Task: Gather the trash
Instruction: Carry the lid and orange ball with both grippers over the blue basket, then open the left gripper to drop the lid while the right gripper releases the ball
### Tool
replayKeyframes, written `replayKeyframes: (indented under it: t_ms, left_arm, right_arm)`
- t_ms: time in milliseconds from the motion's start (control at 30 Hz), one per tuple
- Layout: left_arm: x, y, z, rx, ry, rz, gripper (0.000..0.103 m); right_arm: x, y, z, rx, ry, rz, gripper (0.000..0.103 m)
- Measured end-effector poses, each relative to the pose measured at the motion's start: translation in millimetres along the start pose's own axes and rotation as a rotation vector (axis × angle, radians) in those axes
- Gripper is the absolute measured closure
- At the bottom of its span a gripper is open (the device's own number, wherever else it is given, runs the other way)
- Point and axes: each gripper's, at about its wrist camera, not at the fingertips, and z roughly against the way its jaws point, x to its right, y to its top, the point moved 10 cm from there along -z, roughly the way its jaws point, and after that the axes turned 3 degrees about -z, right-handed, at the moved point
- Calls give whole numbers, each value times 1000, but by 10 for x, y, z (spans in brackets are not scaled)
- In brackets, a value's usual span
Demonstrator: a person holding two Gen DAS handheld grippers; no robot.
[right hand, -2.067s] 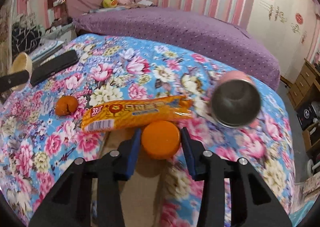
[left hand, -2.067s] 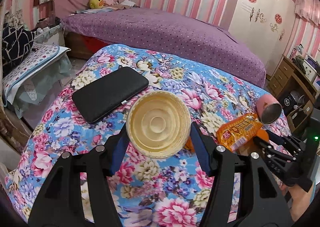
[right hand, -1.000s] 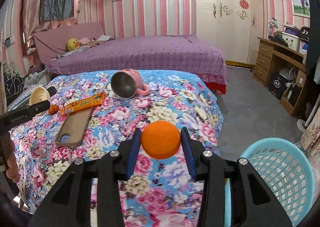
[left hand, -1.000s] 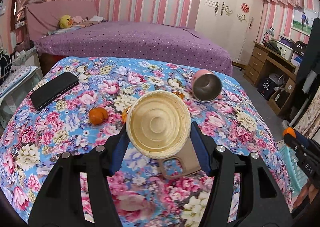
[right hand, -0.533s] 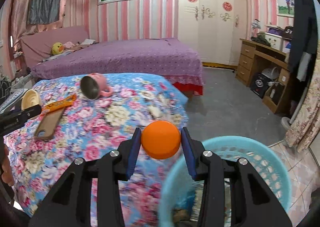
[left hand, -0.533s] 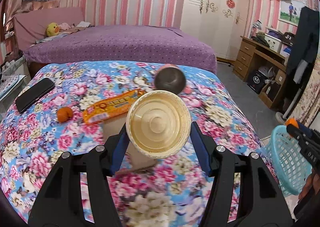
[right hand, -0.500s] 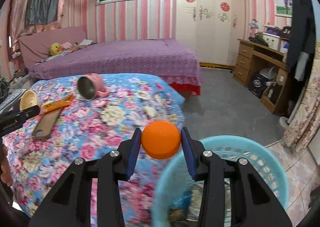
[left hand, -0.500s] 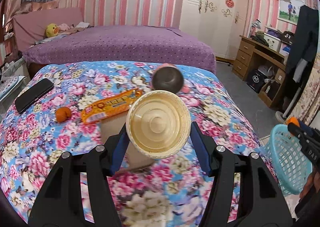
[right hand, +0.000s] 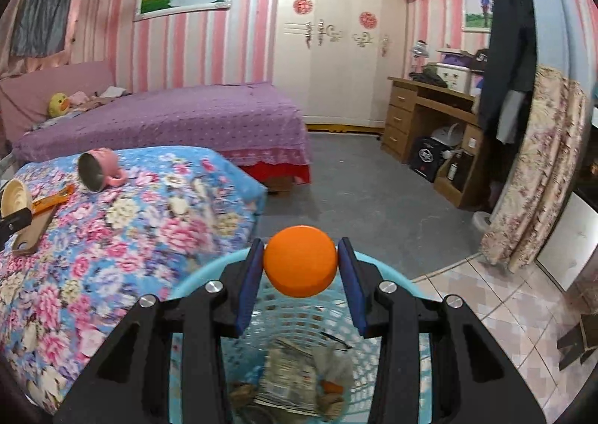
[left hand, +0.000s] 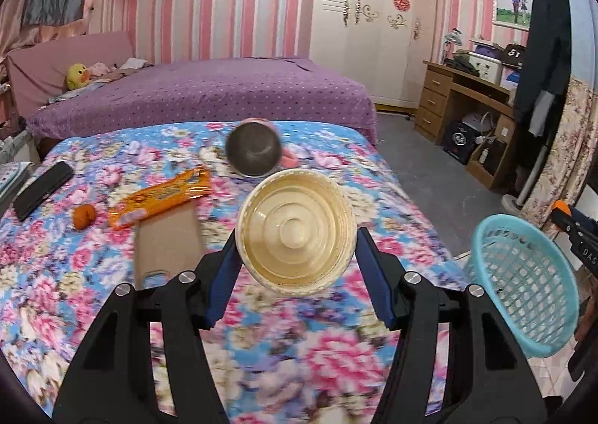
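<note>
Both jaws full — orange ball (right hand: 300,266), cream cup (left hand: 296,230).

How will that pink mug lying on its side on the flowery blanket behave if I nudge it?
The pink mug lies tipped over on the soft floral blanket, so it would probably roll a little. Its handle rests low against the cloth and would likely stop it. The metal-looking inside suggests it is rigid, not fragile.

The left hand-held gripper (left hand: 297,267) tilts downward, its blue pads clamped on either side of a cream paper cup (left hand: 296,230) whose open mouth faces the camera. The right hand-held gripper (right hand: 301,287), also angled downward, pinches an orange ball-like piece (right hand: 300,260) between its pads, narrower than the left.
</note>
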Motion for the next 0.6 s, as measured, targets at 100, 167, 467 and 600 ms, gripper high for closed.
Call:
replayKeyframes:
  t_ms: [100, 167, 467, 600]
  left_arm:
    - [244, 21, -11, 7, -35, -27, 44]
    - [447, 6, -9, 12, -59, -56, 44]
    - [1501, -121, -75, -18, -198, -131, 44]
    - [1946, -215, -113, -36, -256, -162, 44]
  right_arm:
    - [201, -42, 0, -5, -16, -34, 62]
    - [316, -57, 14, -2, -22, -52, 62]
    - [727, -179, 10, -22, -59, -102, 62]
    - [854, -175, 27, -15, -70, -130, 62]
